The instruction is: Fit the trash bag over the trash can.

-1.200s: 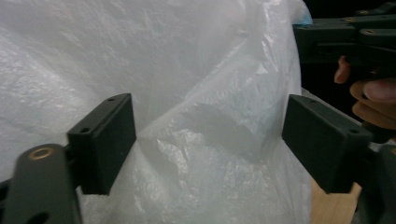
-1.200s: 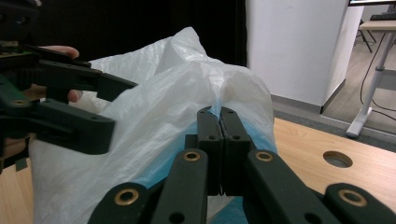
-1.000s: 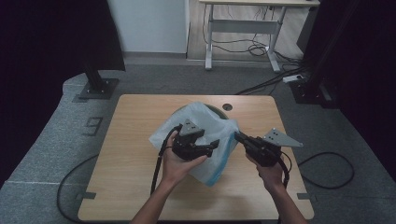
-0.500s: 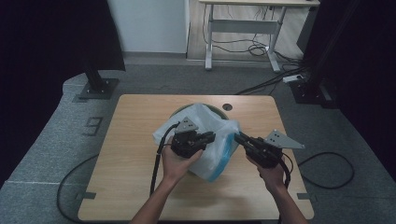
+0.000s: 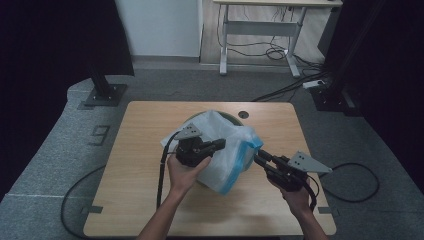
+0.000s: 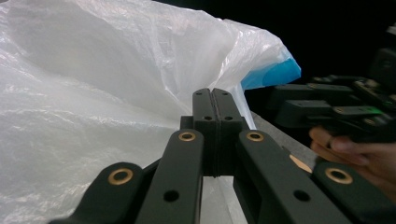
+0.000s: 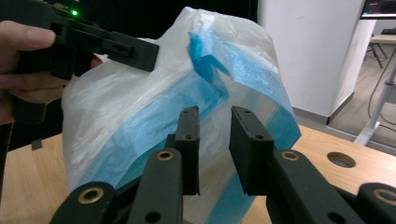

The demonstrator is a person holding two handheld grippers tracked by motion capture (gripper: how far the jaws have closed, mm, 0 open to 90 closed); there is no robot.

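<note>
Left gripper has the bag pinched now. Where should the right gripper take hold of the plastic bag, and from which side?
Go for the blue-banded rim of the plastic bag, coming in level from the bag's right, as the right gripper already faces. There the film stands up as a free folded edge, thin enough for the parted jaws, which have just been opening. The left gripper looks shut on the white film further left.

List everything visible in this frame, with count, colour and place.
plastic bag: one, white with a blue rim, middle of the table, draped over a dark round thing
table: one, light wood, with a round hole near its far edge
desk: one, white-legged, in the background, cables beneath it
stand base: one, black, on the grey floor at far left
left gripper: one, black, fingers pressed together on the bag's film
right gripper: one, black, fingers parted at the blue rim, having just been opening
</note>
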